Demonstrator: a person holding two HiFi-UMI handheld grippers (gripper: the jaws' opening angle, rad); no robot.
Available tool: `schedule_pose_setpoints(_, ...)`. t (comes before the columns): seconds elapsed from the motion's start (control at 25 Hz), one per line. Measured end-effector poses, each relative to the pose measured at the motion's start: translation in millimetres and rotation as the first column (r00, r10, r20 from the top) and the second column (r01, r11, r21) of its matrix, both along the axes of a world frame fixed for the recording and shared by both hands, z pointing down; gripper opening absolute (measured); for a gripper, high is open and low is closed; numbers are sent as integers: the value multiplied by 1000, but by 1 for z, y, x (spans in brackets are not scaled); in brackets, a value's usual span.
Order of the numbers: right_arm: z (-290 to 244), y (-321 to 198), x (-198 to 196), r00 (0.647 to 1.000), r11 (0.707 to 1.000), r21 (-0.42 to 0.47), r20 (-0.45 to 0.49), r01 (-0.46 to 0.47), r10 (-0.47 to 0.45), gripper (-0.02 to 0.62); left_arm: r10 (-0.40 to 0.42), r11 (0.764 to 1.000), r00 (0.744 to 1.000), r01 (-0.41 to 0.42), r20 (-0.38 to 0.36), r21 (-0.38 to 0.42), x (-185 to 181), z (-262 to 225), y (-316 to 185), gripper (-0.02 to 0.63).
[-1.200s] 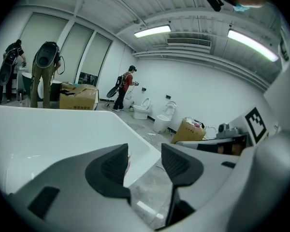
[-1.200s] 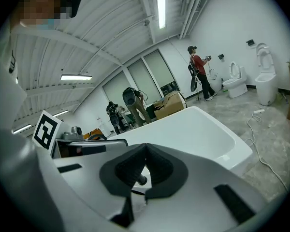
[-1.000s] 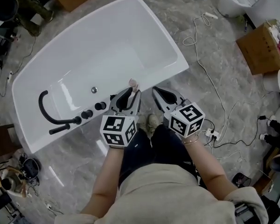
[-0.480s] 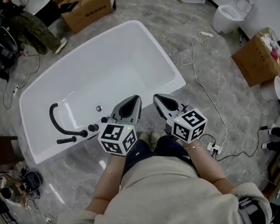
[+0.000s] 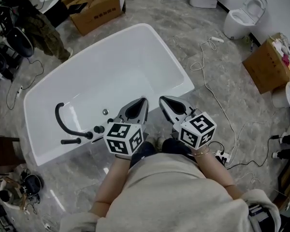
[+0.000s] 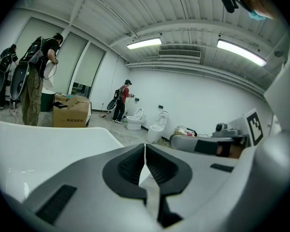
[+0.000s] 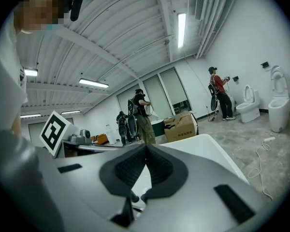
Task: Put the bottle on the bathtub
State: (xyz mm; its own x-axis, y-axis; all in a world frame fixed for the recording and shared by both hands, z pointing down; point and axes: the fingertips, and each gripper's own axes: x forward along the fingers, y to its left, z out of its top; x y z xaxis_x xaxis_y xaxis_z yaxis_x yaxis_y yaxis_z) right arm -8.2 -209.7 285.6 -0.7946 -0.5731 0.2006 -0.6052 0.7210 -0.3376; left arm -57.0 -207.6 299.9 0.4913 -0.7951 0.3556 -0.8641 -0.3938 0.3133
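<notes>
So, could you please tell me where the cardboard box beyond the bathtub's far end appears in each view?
Head view: cardboard box at the top, left of centre.
Left gripper view: left of centre, above the bathtub rim.
Right gripper view: just right of centre, beyond the bathtub's corner.
Shared landmark: the white bathtub beside it.
</notes>
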Motion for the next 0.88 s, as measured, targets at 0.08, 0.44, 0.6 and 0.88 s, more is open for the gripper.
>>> schedule_pose_setpoints(0.08,1,3,-2,1000,1000,1,-1,6,-6,-2,-4,1000,1000,4,-2,-12,1,2,4,14)
schedule_pose_setpoints(0.44,8,3,2,1000,1000,-16,-23,4,-4,-2,-29,998,1000,29,-1,-58,-2,14,10,14)
schedule_pose_setpoints(0.6,12,2,-2,999,1000,-20,-49,12,-13,-2,-27,997,1000,27,-1,-76,-6,20,9,14)
schedule_pose_setpoints(0.88,17,0,-1,998,999,-38,-44,34,-36,-2,-5,994,1000,6,13,-109,-1,32,10,14)
